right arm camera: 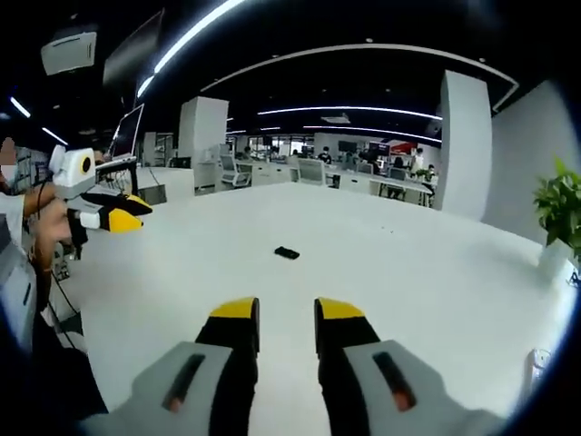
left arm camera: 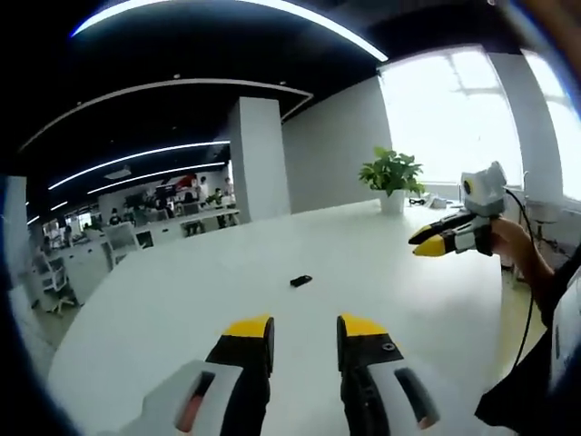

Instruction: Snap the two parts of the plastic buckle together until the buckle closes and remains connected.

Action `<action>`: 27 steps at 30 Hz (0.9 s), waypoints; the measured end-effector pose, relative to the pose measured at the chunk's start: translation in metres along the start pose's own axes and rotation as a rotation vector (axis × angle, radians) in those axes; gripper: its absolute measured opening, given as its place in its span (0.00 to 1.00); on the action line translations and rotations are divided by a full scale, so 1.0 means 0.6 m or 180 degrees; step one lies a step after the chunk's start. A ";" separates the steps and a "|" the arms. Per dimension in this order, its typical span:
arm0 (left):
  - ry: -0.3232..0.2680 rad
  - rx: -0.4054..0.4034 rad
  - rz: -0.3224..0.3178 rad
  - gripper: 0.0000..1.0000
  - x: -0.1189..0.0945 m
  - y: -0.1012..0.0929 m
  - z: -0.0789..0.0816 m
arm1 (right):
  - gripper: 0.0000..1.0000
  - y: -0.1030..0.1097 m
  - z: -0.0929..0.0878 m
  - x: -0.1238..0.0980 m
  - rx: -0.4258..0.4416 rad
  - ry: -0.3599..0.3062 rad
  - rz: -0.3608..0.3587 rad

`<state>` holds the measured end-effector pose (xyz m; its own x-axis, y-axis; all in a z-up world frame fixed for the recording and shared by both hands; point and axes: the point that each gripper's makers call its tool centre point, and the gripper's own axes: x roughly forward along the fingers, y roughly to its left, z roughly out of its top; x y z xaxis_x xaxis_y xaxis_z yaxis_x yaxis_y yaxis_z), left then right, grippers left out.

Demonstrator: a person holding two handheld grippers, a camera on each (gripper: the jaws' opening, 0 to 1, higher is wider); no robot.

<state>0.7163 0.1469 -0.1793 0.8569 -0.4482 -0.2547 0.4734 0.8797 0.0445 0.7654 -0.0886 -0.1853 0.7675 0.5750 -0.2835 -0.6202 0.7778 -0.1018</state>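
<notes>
Left gripper: jaws narrowly parted, holding nothing; buckle on white table, well ahead.
Right gripper: narrow gap, empty; buckle ahead, untouched.
Progress: nothing started; whether closed, cannot tell.

A large white table fills the lower half of the left gripper view, and at about two o'clock on its far edge stands a leafy green plant in a white pot, beside a bright window. A square white pillar rises at twelve o'clock, with rows of office desks and chairs at ten o'clock under long curved ceiling lights. In the right gripper view the plant sits at three o'clock, another white pillar at two o'clock and a monitor at ten o'clock.
</notes>
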 end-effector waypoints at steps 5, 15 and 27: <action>0.0003 0.0011 0.0118 0.33 -0.025 0.002 -0.001 | 0.25 0.004 -0.006 -0.025 0.0070 -0.0007 -0.0068; 0.0116 -0.0093 0.0116 0.40 -0.023 0.003 -0.014 | 0.30 0.018 -0.007 -0.060 0.0123 -0.0028 -0.0119; 0.0176 -0.0136 0.0280 0.45 -0.028 0.012 -0.018 | 0.31 0.016 -0.011 -0.093 0.0108 -0.0043 -0.0272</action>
<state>0.7032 0.1625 -0.1851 0.8816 -0.3606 -0.3045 0.3867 0.9218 0.0280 0.7155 -0.1148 -0.1766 0.8197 0.5093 -0.2622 -0.5467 0.8322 -0.0925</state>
